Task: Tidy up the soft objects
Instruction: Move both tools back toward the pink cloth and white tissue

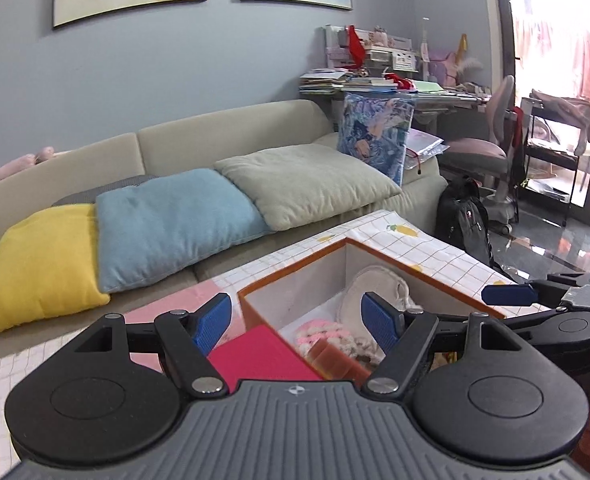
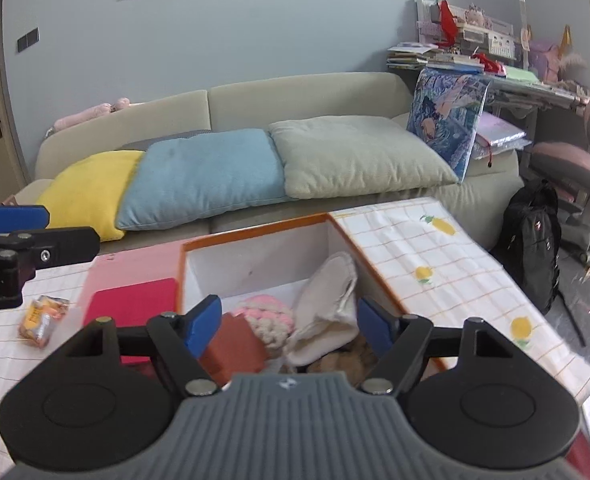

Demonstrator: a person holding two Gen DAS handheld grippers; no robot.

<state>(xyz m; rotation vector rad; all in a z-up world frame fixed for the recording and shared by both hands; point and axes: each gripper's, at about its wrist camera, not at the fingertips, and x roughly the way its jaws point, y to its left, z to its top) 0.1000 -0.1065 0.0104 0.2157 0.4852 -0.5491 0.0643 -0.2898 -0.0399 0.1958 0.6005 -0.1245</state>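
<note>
With both jaws spread over the box (image 2: 255, 236) — risk of snagging the cream pouch (image 2: 327, 312), spilling contents onto worktop (image 2: 435, 248).

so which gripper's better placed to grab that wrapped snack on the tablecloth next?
Probably left. The snack packet lies left of the box, on the left gripper's side; the right gripper hangs open over the box.

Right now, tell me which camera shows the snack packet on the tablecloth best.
The right wrist view: the orange snack packet lies in plain sight on the tablecloth, left of the box. The left wrist view does not show it at all.
</note>
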